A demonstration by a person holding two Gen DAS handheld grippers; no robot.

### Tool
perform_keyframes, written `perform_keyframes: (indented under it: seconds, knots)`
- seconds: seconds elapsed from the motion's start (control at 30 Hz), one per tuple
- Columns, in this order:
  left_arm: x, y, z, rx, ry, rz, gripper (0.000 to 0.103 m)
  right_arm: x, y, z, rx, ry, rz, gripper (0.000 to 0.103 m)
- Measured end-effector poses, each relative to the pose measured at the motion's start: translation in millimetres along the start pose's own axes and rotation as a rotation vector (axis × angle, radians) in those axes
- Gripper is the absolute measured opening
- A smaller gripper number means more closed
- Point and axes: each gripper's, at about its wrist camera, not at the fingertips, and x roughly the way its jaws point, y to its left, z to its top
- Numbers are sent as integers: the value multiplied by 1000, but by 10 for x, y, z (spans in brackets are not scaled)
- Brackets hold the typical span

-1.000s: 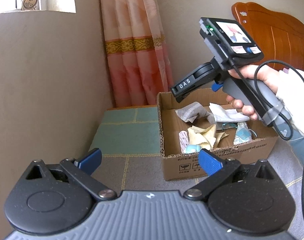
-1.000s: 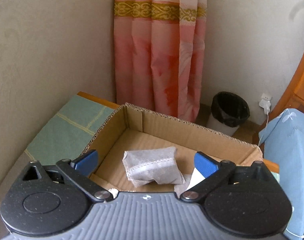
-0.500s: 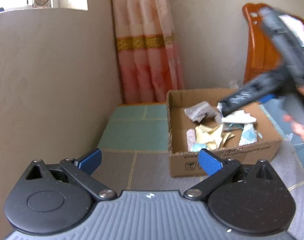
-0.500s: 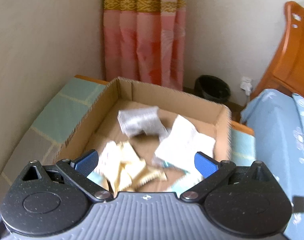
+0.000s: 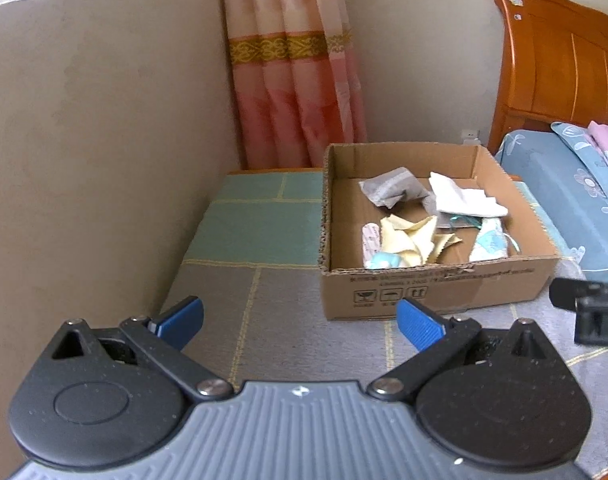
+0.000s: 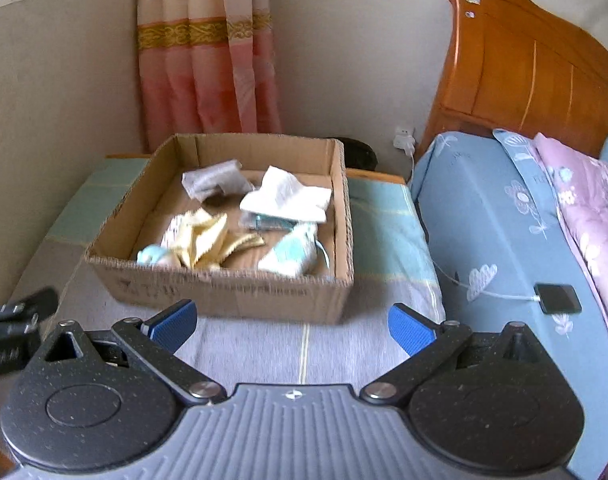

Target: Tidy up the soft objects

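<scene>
An open cardboard box [image 5: 436, 288] [image 6: 223, 286] sits on a checked cloth. Inside lie a grey cloth [image 5: 392, 190] [image 6: 213, 180], a white cloth [image 5: 464, 200] [image 6: 287, 198], a yellow cloth [image 5: 410, 234] [image 6: 205, 238], a light blue patterned item [image 5: 490, 242] [image 6: 293, 254] and a small pale blue item [image 5: 384, 260] [image 6: 153, 255]. My left gripper [image 5: 299, 322] is open and empty, short of the box. My right gripper [image 6: 291, 326] is open and empty, also short of the box. The right gripper's body shows at the right edge of the left wrist view [image 5: 588, 308].
A wall stands to the left and a pink curtain [image 5: 295, 80] behind the box. A bed with blue and pink bedding [image 6: 524, 220] and a wooden headboard [image 6: 520, 68] is on the right. A phone on a cable [image 6: 558, 298] lies on the bed. A black bin [image 6: 358, 152] is behind the box.
My right gripper has pulled back from over the box and down to my left gripper's right side. The white cloth now lies in the box. My left gripper shifted slightly.
</scene>
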Motion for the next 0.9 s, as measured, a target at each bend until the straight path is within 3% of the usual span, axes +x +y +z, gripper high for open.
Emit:
perform_keyframes:
  seconds: [0.9]
  knots:
    - [-127,-70,19,5,9,-38,102,-181,19,-129,19,-23,2,103]
